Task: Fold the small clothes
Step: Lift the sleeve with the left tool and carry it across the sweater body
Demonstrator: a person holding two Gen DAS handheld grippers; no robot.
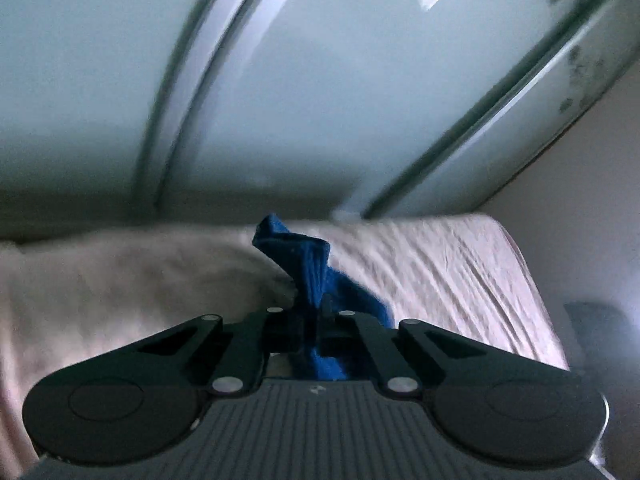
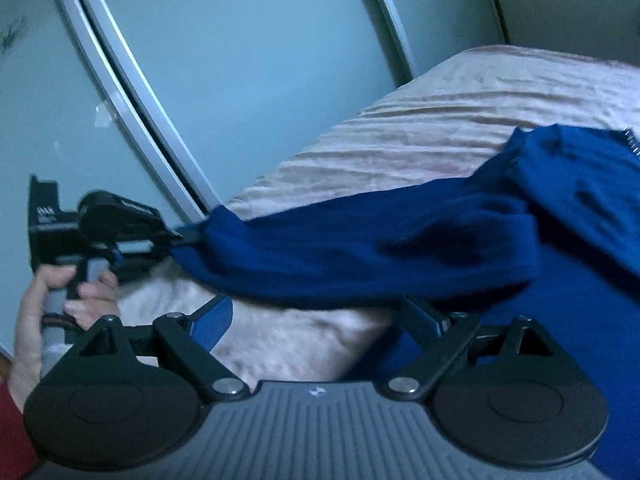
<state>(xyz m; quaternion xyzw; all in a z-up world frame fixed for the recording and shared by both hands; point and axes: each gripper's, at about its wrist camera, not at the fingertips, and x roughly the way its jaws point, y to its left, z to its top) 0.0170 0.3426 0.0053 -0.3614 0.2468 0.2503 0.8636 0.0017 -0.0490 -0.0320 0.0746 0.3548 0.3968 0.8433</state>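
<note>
A dark blue knitted garment (image 2: 360, 240) lies on a bed, with one sleeve stretched out to the left and lifted off the sheet. My left gripper (image 2: 188, 236) is shut on the end of that sleeve. In the left wrist view the blue cloth (image 1: 300, 252) bunches up out of the closed left gripper (image 1: 312, 316). My right gripper (image 2: 320, 316) is open, its fingers spread wide just under the near edge of the raised sleeve; its pads press on nothing. A zip (image 2: 630, 140) shows on the garment's body at the far right.
The bed has a wrinkled pale pink sheet (image 2: 400, 128). Frosted sliding doors with grey frames (image 2: 240, 60) stand close behind its far edge. A person's hand (image 2: 44, 304) with a red sleeve holds the left gripper's handle. A dark object (image 1: 596, 320) sits beside the bed.
</note>
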